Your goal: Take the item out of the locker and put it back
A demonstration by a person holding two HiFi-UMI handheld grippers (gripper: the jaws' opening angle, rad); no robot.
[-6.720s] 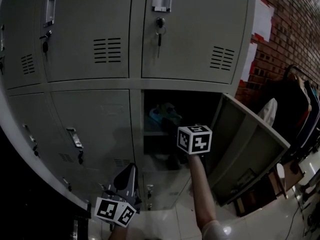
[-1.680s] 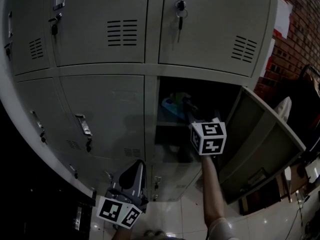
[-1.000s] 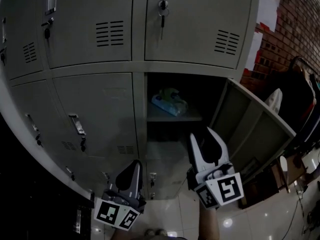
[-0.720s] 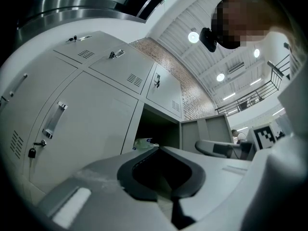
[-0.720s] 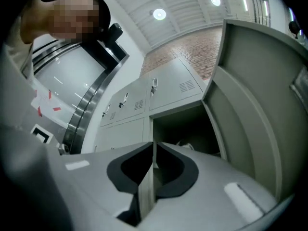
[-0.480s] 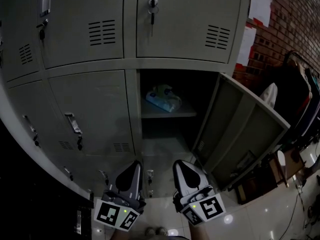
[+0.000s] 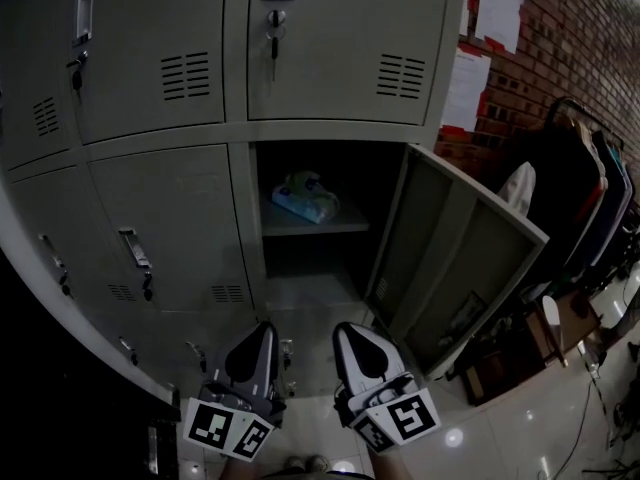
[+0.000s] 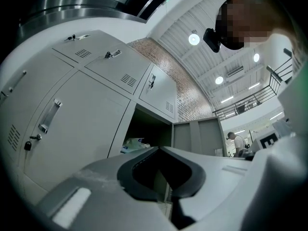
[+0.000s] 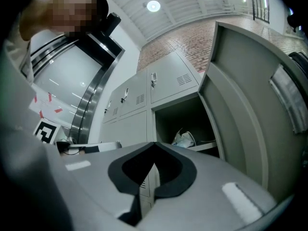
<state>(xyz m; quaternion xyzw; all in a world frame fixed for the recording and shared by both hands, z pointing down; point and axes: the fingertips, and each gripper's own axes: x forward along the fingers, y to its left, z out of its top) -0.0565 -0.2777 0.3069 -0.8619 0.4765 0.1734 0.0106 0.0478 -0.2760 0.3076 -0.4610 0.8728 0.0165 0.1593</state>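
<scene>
Head view: the locker door stands open to the right, its lower edge near the right gripper. The left gripper is just beside it, both below the compartment. The item lies on the inner shelf. Glossy tiled floor.
Left gripper view: jaws together, empty.
Right gripper view: jaws together, empty; brick wall behind

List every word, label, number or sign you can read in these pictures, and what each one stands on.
Nothing can be read in any view.
Too blurred: the print on the paper sheets on the brick wall.
Too small: the blue print on the package on the locker shelf.
Too small: the label inside the open locker door.
No letters: the marker cubes carry only square code patterns.
</scene>
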